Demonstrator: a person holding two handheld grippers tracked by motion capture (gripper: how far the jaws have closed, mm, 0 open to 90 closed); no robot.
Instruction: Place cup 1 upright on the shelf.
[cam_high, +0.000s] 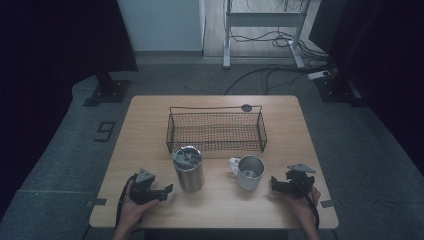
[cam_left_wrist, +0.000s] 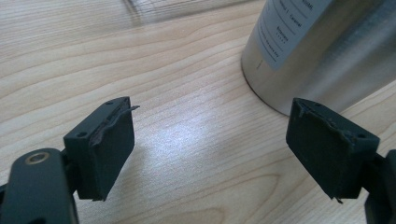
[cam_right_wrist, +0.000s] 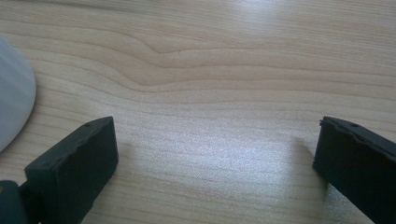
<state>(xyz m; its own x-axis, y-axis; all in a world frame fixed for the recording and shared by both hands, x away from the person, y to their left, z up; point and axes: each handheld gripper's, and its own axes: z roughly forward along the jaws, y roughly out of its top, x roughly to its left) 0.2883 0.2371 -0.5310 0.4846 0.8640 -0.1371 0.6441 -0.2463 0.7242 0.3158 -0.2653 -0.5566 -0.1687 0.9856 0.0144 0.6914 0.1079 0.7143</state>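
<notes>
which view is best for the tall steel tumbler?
The high view: it shows the whole tumbler upright on the table, lid on, in front of the wire basket and left of the mug. The left gripper view catches just its lower wall and label, close up. The right gripper view gives nothing that is clearly the tumbler.

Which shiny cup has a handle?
The short mug on the right, near the right gripper. The tall tumbler beside it has straight sides, no handle, and a lid on top.

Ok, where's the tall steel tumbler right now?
In the high view the tall steel tumbler stands upright near the table's front edge, left of the steel mug, in front of the wire basket, just right of the left claw.
</notes>
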